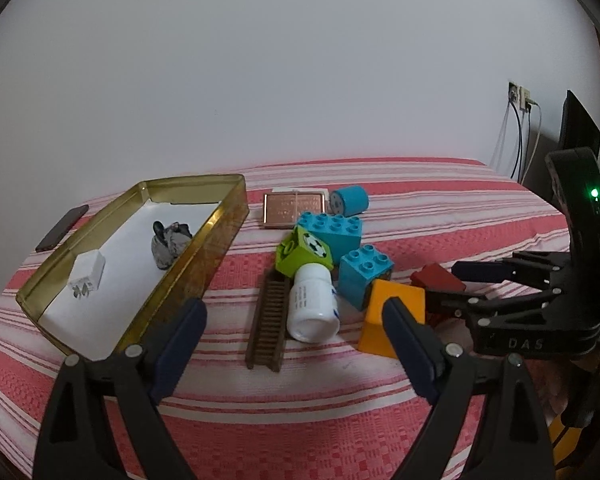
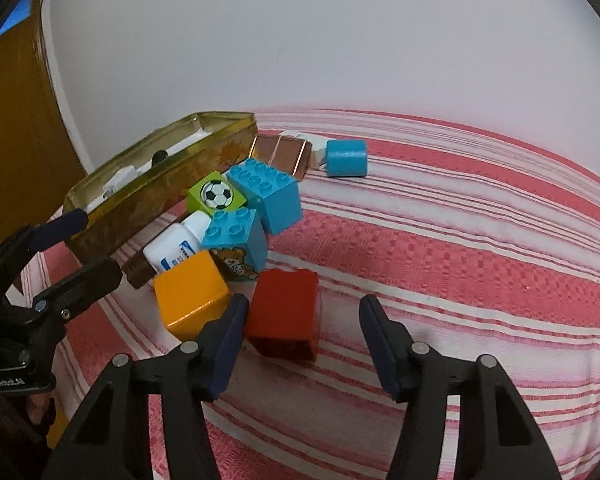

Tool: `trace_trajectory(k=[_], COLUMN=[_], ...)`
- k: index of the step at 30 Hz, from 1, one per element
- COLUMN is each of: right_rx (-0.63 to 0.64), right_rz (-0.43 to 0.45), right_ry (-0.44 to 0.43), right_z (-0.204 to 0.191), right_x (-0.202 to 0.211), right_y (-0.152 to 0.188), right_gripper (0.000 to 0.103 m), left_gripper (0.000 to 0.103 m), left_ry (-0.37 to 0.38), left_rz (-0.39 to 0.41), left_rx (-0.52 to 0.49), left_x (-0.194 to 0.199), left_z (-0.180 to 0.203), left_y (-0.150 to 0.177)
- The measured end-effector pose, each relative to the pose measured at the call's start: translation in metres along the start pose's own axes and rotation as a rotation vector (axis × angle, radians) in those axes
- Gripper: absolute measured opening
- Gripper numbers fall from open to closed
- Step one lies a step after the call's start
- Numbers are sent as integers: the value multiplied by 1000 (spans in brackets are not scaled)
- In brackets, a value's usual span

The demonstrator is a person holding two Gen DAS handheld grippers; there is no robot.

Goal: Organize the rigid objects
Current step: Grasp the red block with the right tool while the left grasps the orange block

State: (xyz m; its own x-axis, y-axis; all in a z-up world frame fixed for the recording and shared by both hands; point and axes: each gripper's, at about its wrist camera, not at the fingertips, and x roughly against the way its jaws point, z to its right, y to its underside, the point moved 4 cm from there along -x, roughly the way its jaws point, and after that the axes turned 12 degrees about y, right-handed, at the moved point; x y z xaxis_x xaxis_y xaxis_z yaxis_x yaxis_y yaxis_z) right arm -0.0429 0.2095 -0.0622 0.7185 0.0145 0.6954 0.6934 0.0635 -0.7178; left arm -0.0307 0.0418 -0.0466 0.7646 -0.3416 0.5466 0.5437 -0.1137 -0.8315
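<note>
The red block [image 2: 282, 312] sits on the striped bedspread [image 2: 460, 248] at the near edge of the toy pile, just beside the orange block [image 2: 190, 294], and it lies between the spread fingers of the right gripper [image 2: 300, 344]; those jaws stand wide, with nothing in them, one pad close to the block's left face and the other well clear on the right; it looks a hard, hollow plastic brick, light and stiff, so I would judge the flat side walls the place to pinch, squarely, since smooth plastic may slide if caught on a corner; behind it lean a blue brick with a bear [image 2: 236, 244], a white bottle [image 2: 172, 250] on its side, a green football brick [image 2: 216, 196] and a bigger blue brick [image 2: 268, 196], all touching, so a careless lift could tumble them; the gold tin [image 1: 224, 236] waits to the left, already holding a white plug [image 1: 87, 276] and a grey lump [image 1: 168, 244]; the left gripper [image 1: 296, 320] hangs open and empty above the cloth, near the bottle.
</note>
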Motion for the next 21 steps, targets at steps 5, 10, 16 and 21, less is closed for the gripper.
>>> trace_trajectory(k=[5, 10, 16, 21], right_rx=[-2, 42, -53, -104], right_rz=[-12, -36, 22, 55], right_ry=[-54, -61, -46, -17], right_z=[0, -10, 9, 18], right_x=[-4, -9, -1, 6], right_y=[0, 0, -2, -4], right_gripper=[45, 35, 34, 34], left_gripper=[93, 93, 93, 93], left_ry=[-18, -18, 25, 60], left_rz=[8, -1, -14, -12], left_rx=[3, 6, 2, -6], left_x=[4, 7, 0, -2], left_z=[2, 4, 13, 20], left_y=[2, 8, 8, 8])
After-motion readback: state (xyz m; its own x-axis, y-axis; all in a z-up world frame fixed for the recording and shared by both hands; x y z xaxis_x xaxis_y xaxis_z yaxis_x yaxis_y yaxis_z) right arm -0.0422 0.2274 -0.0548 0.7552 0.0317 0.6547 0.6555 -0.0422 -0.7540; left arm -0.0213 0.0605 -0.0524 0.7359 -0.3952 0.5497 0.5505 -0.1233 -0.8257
